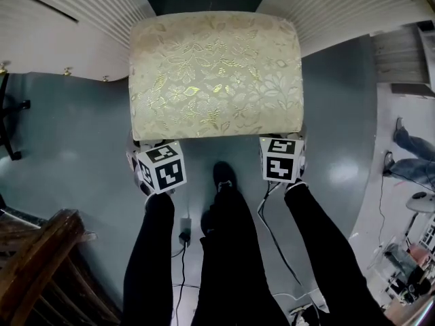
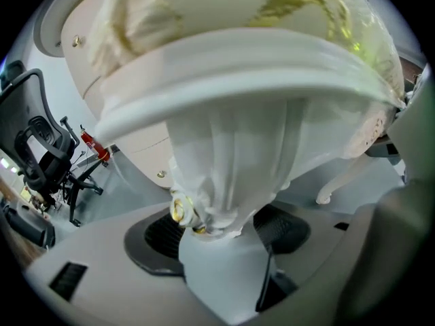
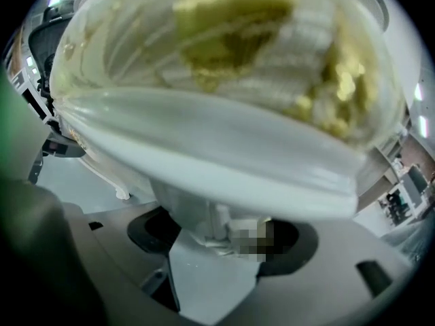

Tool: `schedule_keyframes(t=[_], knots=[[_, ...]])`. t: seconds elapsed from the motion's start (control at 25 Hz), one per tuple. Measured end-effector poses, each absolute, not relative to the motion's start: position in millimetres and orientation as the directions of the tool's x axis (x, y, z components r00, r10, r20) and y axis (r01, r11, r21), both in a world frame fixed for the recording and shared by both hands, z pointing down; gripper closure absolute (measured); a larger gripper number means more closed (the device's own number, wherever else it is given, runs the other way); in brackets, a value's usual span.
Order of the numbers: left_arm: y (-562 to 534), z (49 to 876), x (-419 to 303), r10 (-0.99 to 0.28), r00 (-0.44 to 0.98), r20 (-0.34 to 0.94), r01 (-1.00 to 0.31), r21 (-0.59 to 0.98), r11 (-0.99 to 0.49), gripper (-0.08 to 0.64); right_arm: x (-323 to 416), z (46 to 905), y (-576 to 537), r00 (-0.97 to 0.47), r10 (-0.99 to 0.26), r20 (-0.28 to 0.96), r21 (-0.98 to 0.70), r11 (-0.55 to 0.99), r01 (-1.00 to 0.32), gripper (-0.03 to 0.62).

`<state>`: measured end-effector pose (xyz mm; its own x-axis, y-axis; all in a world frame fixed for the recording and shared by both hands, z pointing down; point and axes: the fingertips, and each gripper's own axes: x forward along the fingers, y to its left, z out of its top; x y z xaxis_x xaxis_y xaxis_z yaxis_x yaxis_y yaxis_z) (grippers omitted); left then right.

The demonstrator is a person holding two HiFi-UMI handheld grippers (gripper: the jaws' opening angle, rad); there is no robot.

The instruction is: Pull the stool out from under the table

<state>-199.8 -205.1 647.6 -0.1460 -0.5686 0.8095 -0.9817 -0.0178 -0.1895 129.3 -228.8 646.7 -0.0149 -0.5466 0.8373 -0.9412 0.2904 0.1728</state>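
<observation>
- Fingers of the left gripper are clamped on the top of the carved white left leg. The right gripper pinches the right leg the same way, just under the moulded seat rail.
- The stool stands on the grey floor, its far end between the counter's white fluted sides and its near edge by the person's feet.
- The painted wood looks stiff but slick, so a hold high on the legs seems soundest. The frame is probably weighty and likelier to scrape than glide.
- The cushion is padded gold leaf-pattern brocade with rounded corners.
</observation>
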Motion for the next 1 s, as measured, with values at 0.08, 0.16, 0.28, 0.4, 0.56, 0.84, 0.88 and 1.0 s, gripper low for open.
schedule_keyframes(t=[0.08, 0.16, 0.28, 0.4, 0.56, 0.84, 0.88, 1.0], knots=[[-198, 651, -200, -0.558, -0.146, 0.817, -0.983, -0.183, -0.01, 0.224, 130, 647, -228, -0.006, -0.543, 0.84, 0.176, 0.283, -0.943, 0.255], [-191, 653, -200, -0.551, -0.145, 0.822, -0.983, -0.181, -0.012, 0.224, 130, 647, -227, 0.001, -0.538, 0.843, 0.176, 0.274, -0.946, 0.255], [-184, 655, -200, -0.542, -0.139, 0.829, -0.985, -0.174, -0.012, 0.224, 131, 646, -225, 0.008, -0.539, 0.842, 0.171, 0.252, -0.952, 0.255], [-182, 654, -199, -0.541, -0.136, 0.83, -0.985, -0.171, -0.013, 0.224, 133, 644, -221, 0.011, -0.544, 0.839, 0.167, 0.239, -0.956, 0.255], [-181, 652, -196, -0.546, -0.128, 0.828, -0.986, -0.164, -0.018, 0.224, 135, 644, -211, 0.006, -0.536, 0.844, 0.162, 0.244, -0.956, 0.255], [-168, 656, -189, -0.522, -0.11, 0.846, -0.989, -0.145, -0.027, 0.224, 134, 645, -194, -0.003, -0.519, 0.855, 0.128, 0.217, -0.968, 0.256], [-166, 656, -188, -0.518, -0.108, 0.849, -0.989, -0.143, -0.029, 0.224, 134, 645, -193, -0.005, -0.519, 0.855, 0.125, 0.214, -0.969, 0.256], [-159, 660, -184, -0.509, -0.098, 0.855, -0.99, -0.134, -0.035, 0.224, 133, 644, -188, -0.006, -0.519, 0.855, 0.123, 0.213, -0.969, 0.256]])
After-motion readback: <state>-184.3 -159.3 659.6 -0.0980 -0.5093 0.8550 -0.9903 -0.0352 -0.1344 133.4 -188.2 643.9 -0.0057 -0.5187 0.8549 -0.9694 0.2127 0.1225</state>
